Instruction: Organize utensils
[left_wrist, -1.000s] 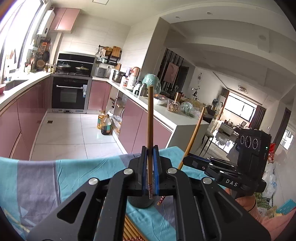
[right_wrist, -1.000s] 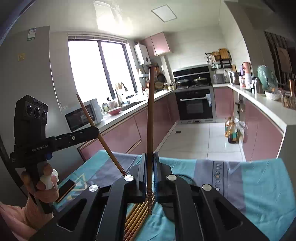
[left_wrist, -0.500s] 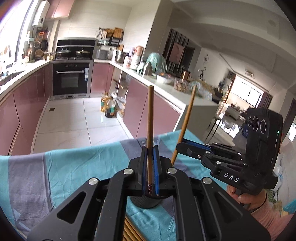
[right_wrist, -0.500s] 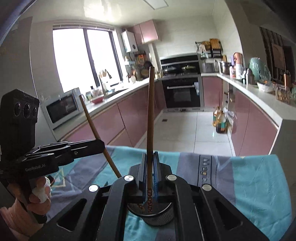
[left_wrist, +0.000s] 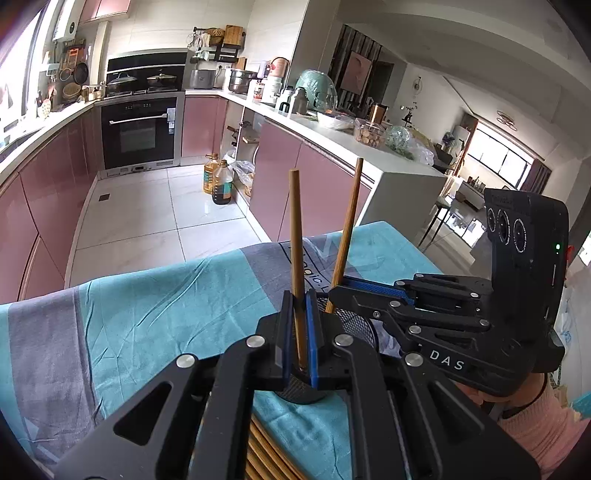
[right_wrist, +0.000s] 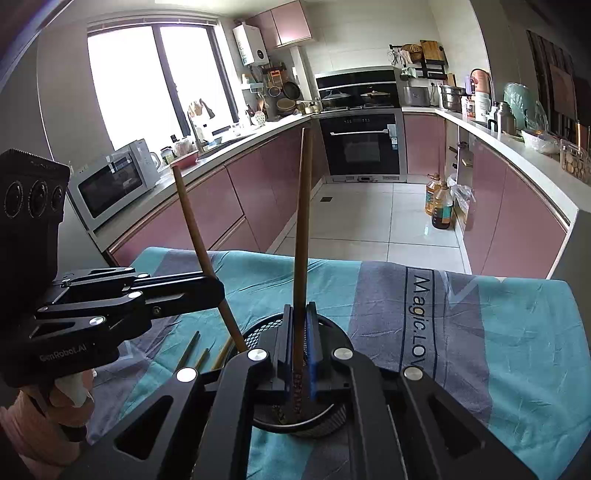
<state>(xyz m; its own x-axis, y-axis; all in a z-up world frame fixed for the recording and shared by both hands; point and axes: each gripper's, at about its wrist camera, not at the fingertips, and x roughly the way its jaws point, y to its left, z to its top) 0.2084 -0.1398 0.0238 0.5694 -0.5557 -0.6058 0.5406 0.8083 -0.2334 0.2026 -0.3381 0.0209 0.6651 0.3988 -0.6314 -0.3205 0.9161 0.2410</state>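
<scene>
Right now you are working over a counter draped in a teal and grey striped cloth (right_wrist: 517, 332), with a pink-fronted kitchen spreading out behind it. On the cloth, a round black mesh cup (right_wrist: 325, 421) is standing just under both tools. You are holding the left gripper (left_wrist: 300, 332) with its jaws pressed together on one brown chopstick (left_wrist: 295, 236), which is standing nearly upright with its lower end pointing into the cup. In your other hand, the right gripper (right_wrist: 300, 350) is pinching a second chopstick (right_wrist: 303, 221) in the same way, its patterned lower tip reaching down inside the cup's rim. Seen from the left camera, that second stick is leaning slightly to the right and the right tool is sitting just beside the left one, the two close together over the cup. A few more loose chopsticks (right_wrist: 201, 356) are lying flat on the cloth just to the left of the cup, beneath the left tool. Whether either held stick is touching the cup's bottom, I cannot tell.
</scene>
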